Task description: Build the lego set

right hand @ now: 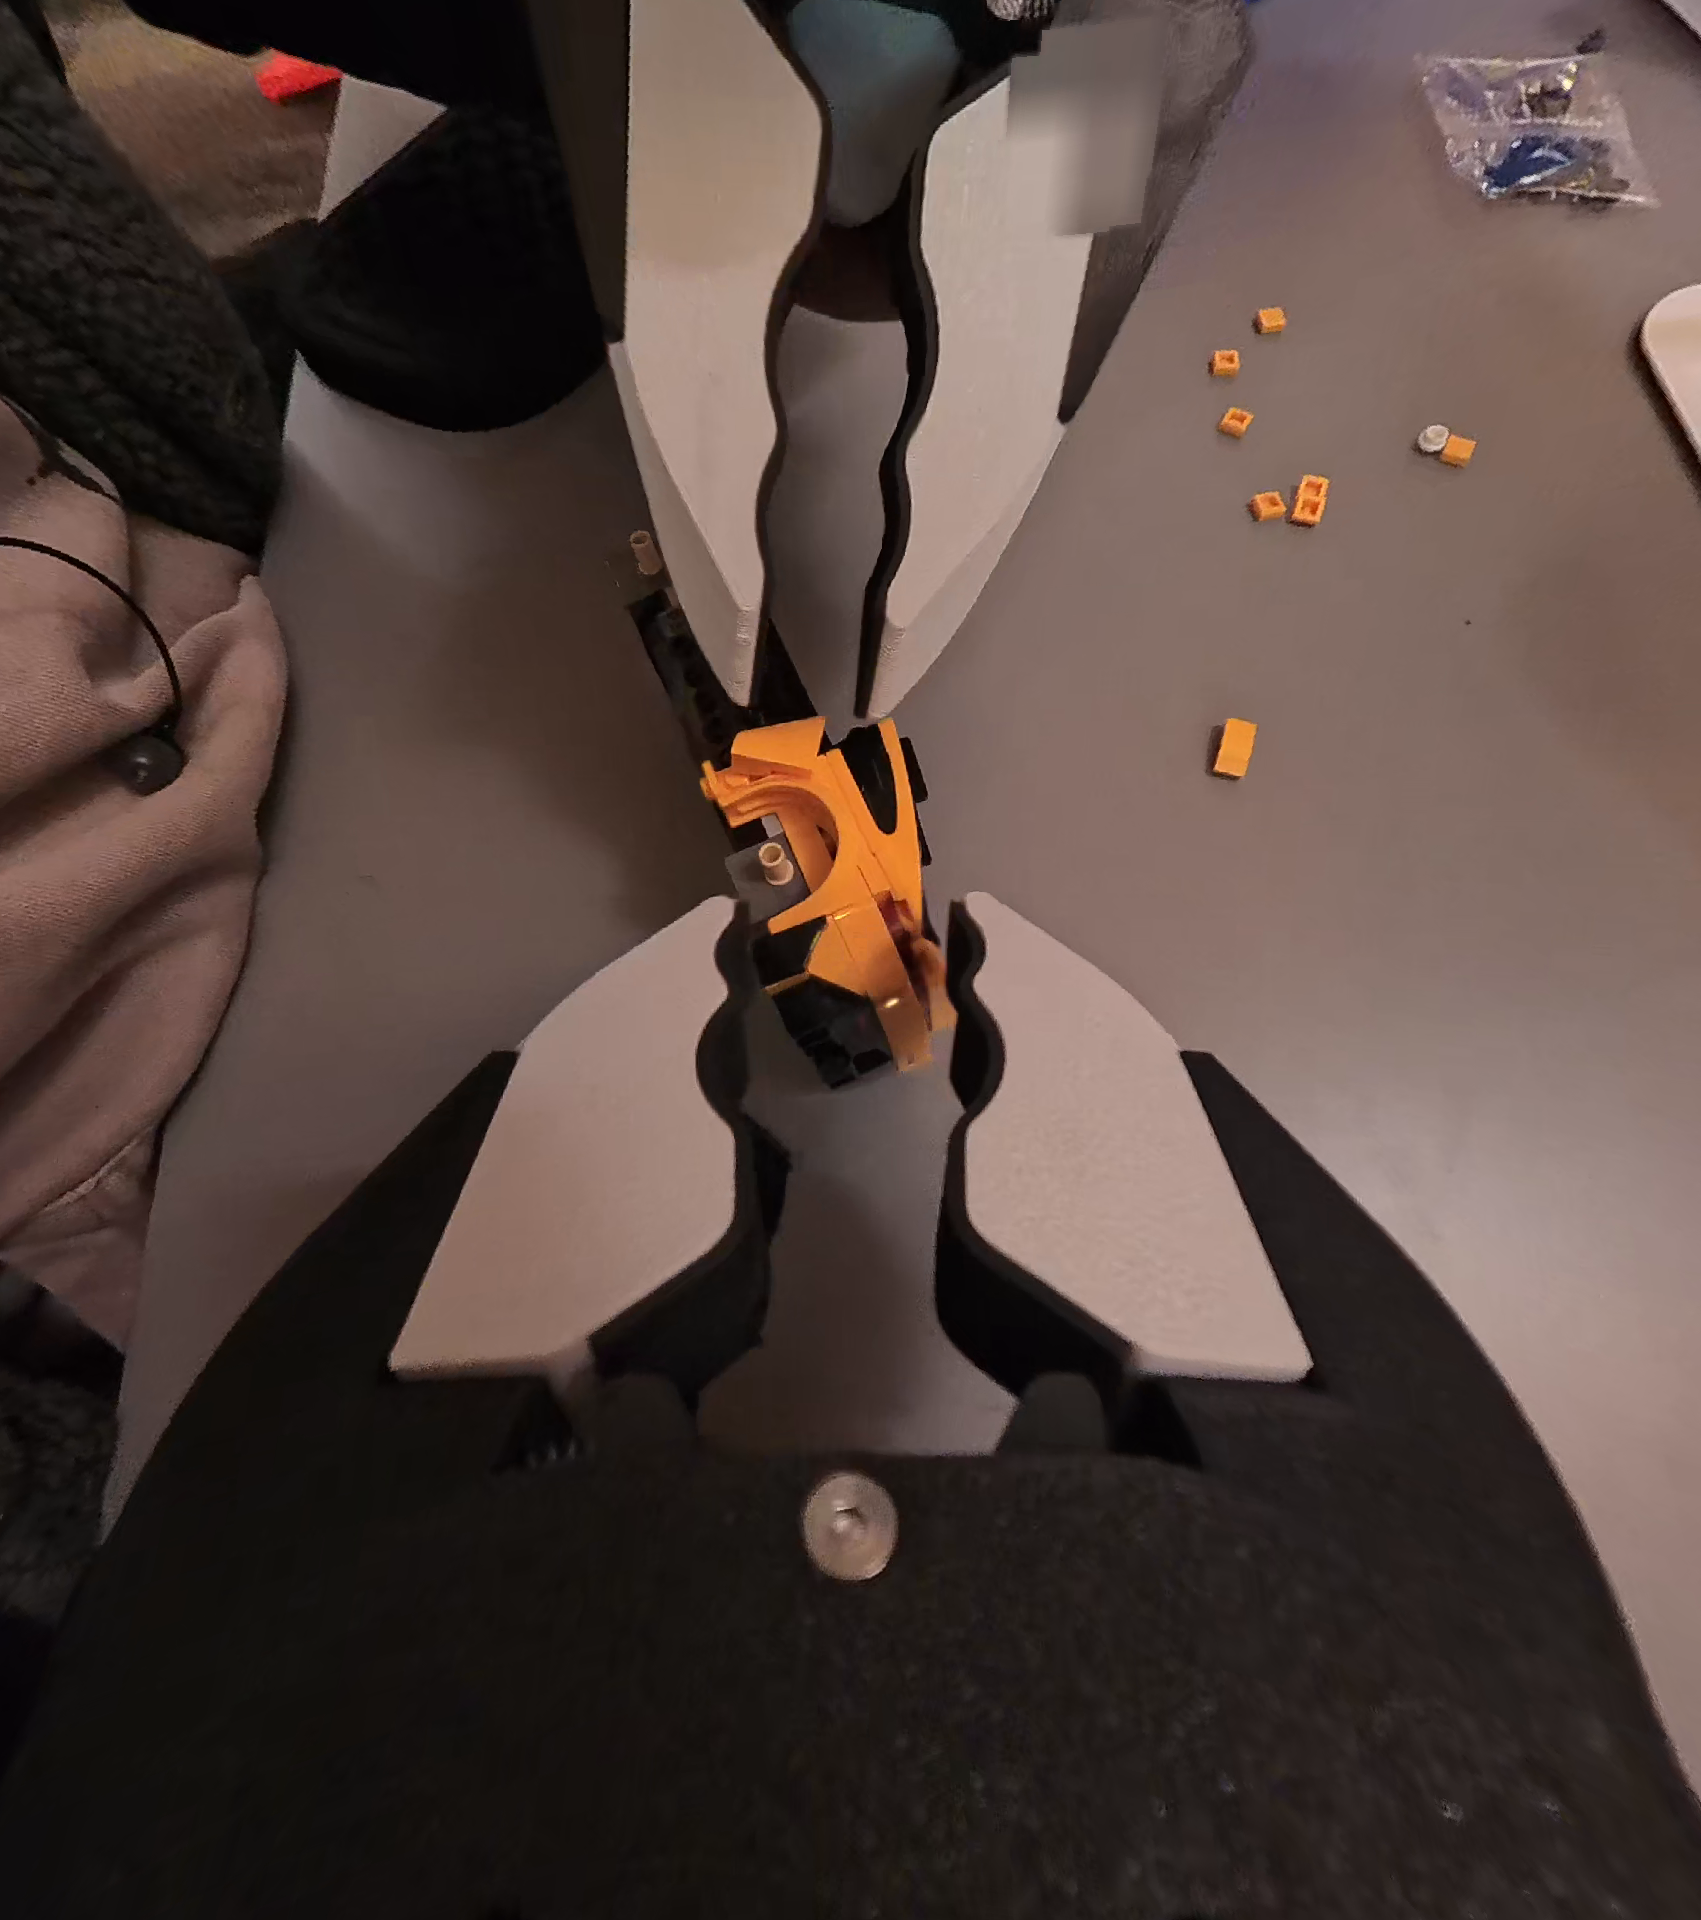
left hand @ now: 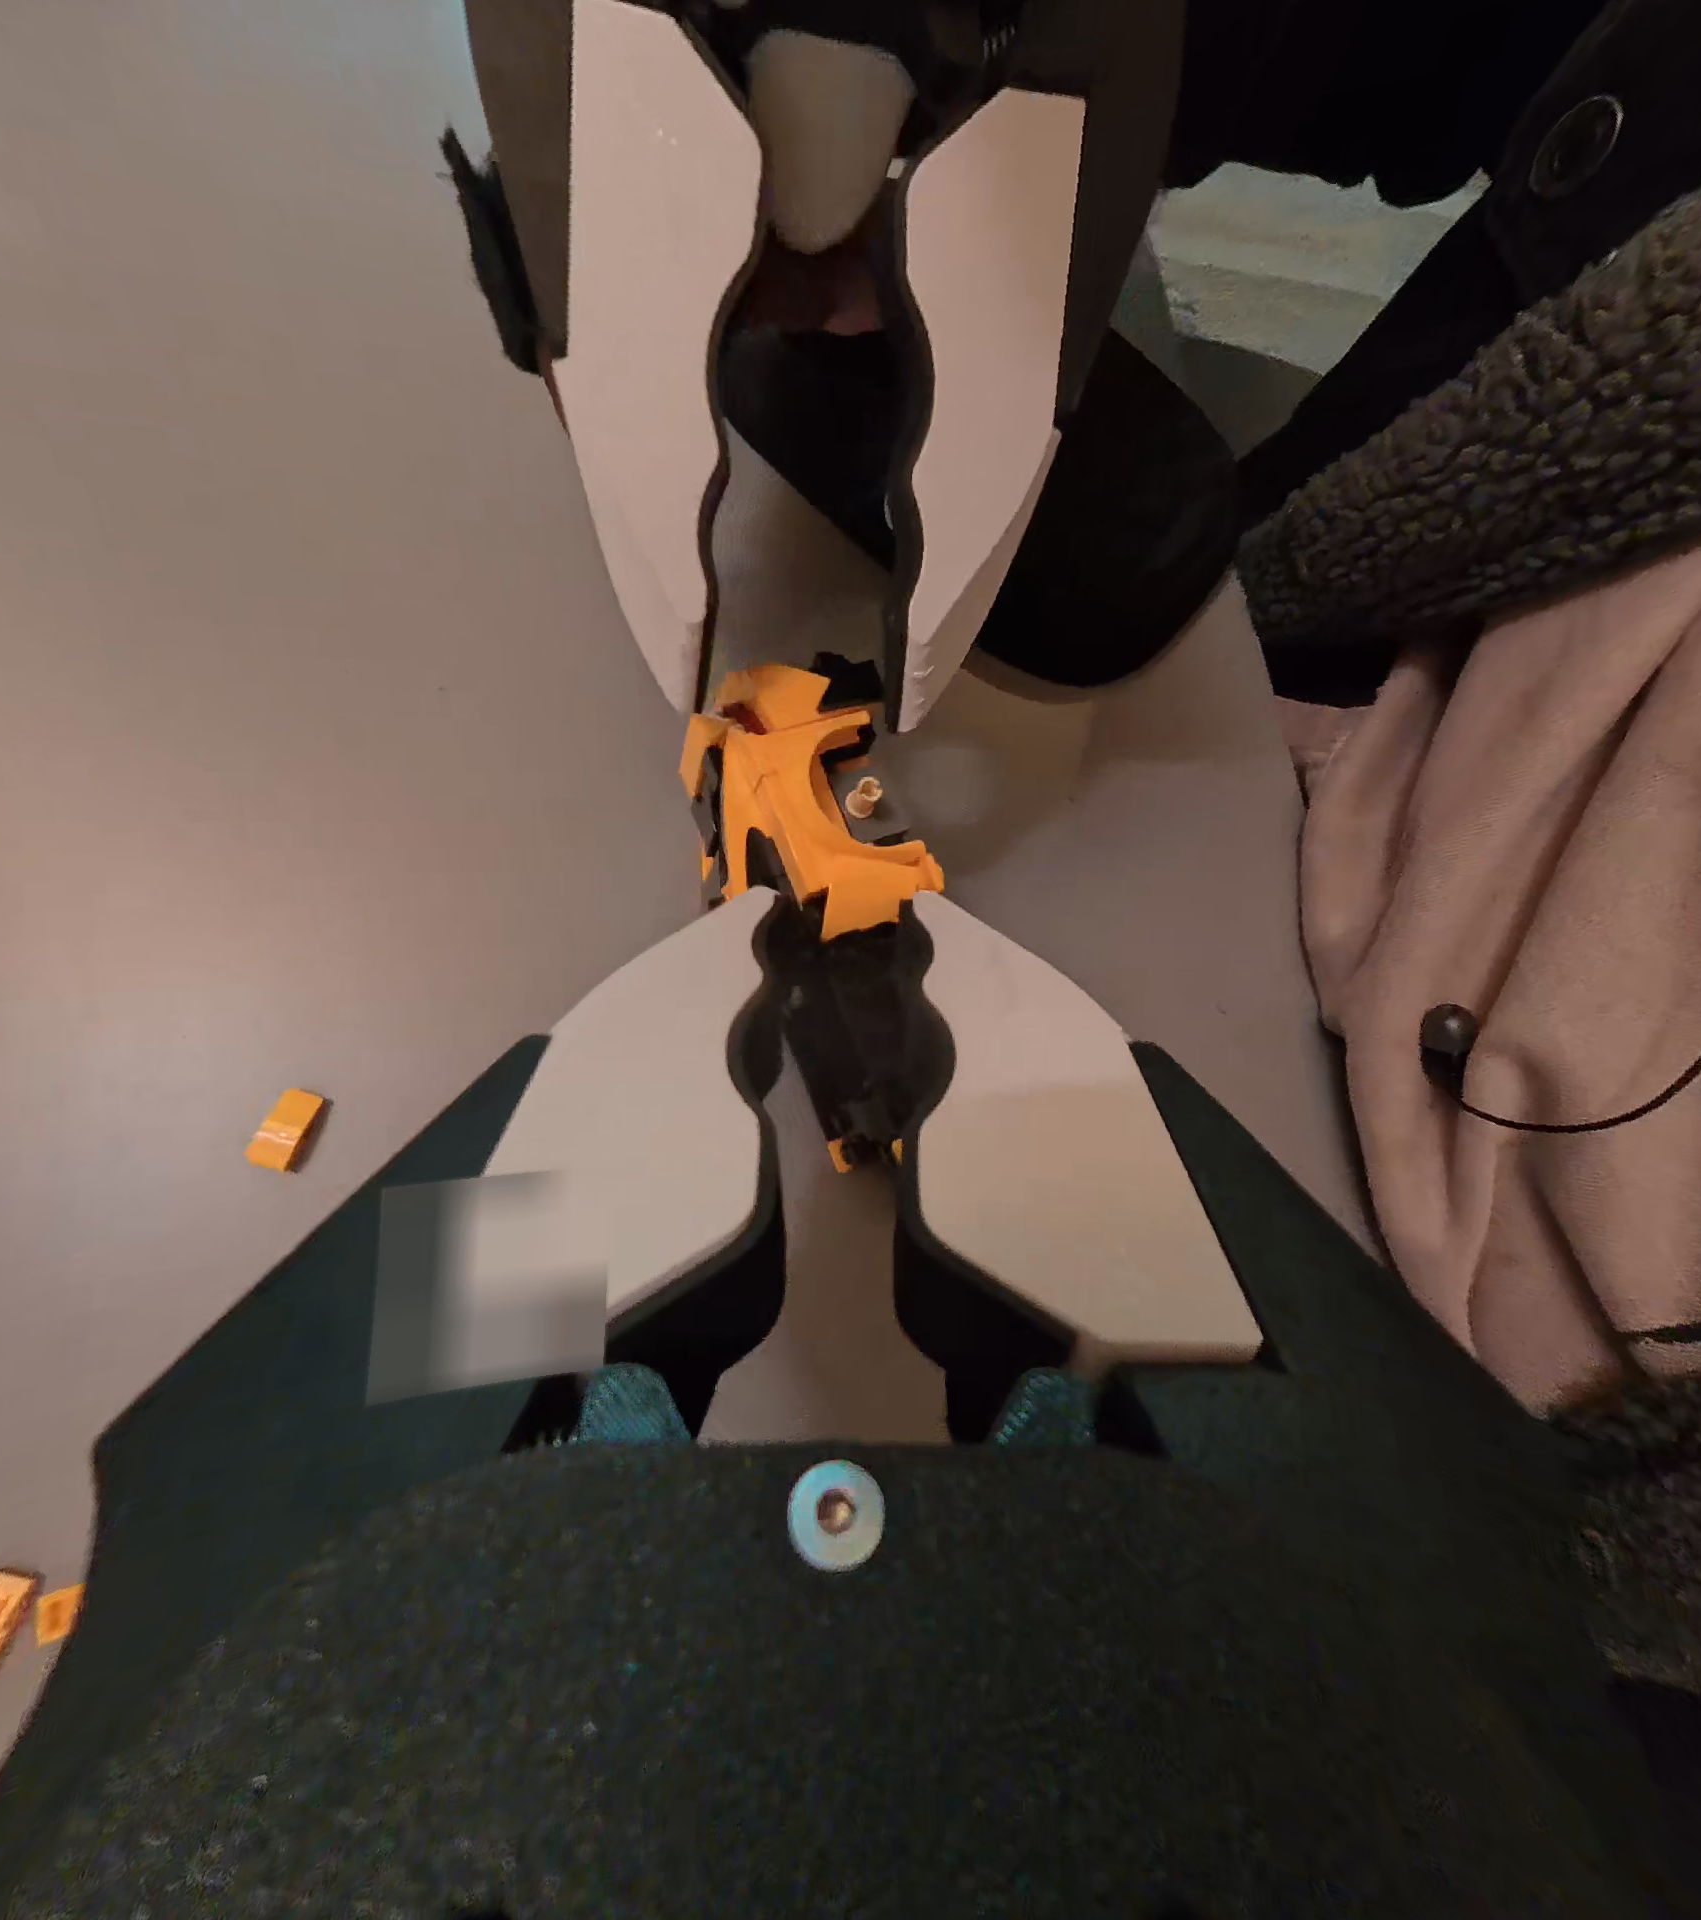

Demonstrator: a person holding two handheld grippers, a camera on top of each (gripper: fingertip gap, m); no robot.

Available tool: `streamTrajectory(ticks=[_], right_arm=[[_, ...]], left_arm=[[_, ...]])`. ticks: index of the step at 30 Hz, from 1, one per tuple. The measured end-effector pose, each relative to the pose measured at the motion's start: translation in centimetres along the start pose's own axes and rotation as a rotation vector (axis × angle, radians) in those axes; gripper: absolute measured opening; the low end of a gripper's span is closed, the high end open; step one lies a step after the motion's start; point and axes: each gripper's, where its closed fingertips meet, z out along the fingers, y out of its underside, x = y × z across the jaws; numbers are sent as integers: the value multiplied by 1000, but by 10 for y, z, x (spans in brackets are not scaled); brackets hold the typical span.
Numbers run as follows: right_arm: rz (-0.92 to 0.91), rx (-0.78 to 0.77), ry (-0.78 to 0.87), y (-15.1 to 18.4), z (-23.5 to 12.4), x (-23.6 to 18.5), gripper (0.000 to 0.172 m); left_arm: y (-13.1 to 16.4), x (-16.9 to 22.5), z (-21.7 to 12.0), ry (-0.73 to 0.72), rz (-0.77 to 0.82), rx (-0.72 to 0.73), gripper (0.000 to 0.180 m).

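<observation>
Orange-and-black brick model [left hand: 804, 810] on the grey table [left hand: 202, 623]. In the left wrist view, the left gripper [left hand: 835, 904] straddles the model's black end; grip or gap, I cannot tell. The right gripper [left hand: 799, 686] meets the model's far end. In the right wrist view, the right tongs stand open around the model, with daylight beside the pads [right hand: 976, 997]. Loose orange bricks [right hand: 1233, 748] lie right of the model.
</observation>
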Motion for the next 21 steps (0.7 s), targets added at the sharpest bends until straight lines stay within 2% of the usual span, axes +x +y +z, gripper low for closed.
streamTrajectory(ticks=[8, 15, 21], right_arm=[[-82, 71, -93, 4, 4, -4, 55], [-132, 92, -78, 10, 13, -5, 44], [-144, 98, -65, 10, 13, -5, 41]], left_arm=[[0, 3, 8, -70, 28, -29, 18], [0, 3, 7, -122, -6, -29, 14], [0, 4, 8, -71, 4, -93, 14]])
